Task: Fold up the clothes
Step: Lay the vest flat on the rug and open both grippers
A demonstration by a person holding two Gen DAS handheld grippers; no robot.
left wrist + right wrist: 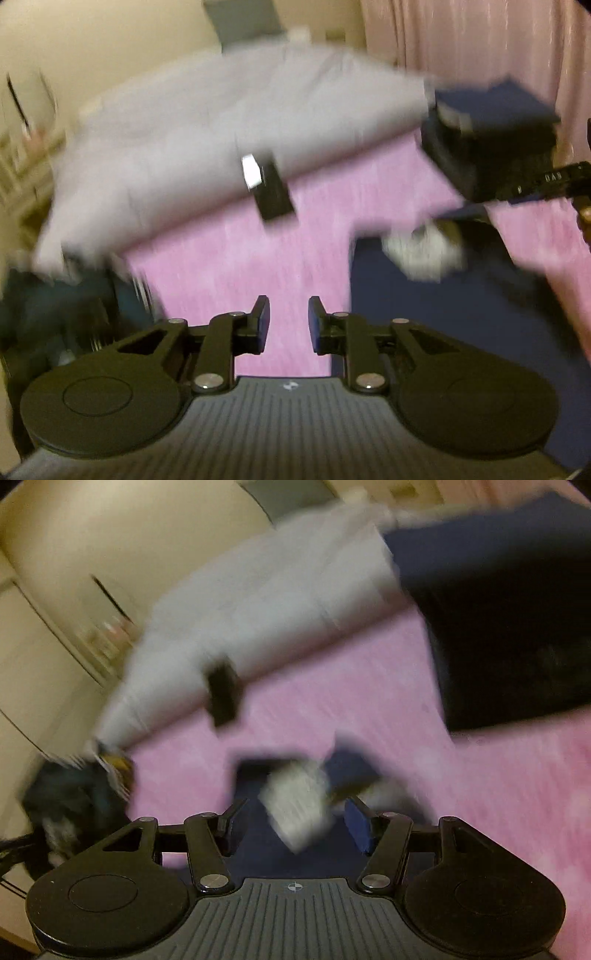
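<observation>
Two hand-held claws hover over a bed covered in a pink blanket (295, 236), both views smeared by motion blur. The left claw (289, 325) is released, its blue-padded fingers (263, 325) apart with only pink blanket showing between them. The right claw (293, 825) also stands spread, its fingers (357, 825) on either side of a navy garment (258, 834) that lies on the blanket directly below; a pale, ribbed patch (295, 805) on that garment, possibly a collar or label, sits between the fingers, though the blur hides whether anything touches it. In the left view the same navy garment (424, 314) spreads just right of the left claw, the pale patch (421, 251) at its upper edge. A grey pillow (221, 133) lies across the head of the bed, a small black object (275, 192) at its near edge. A dark folded pile (517, 635) rests on the blanket's far right. Dark crumpled clothing (74, 797) hangs at the bed's left edge.
</observation>
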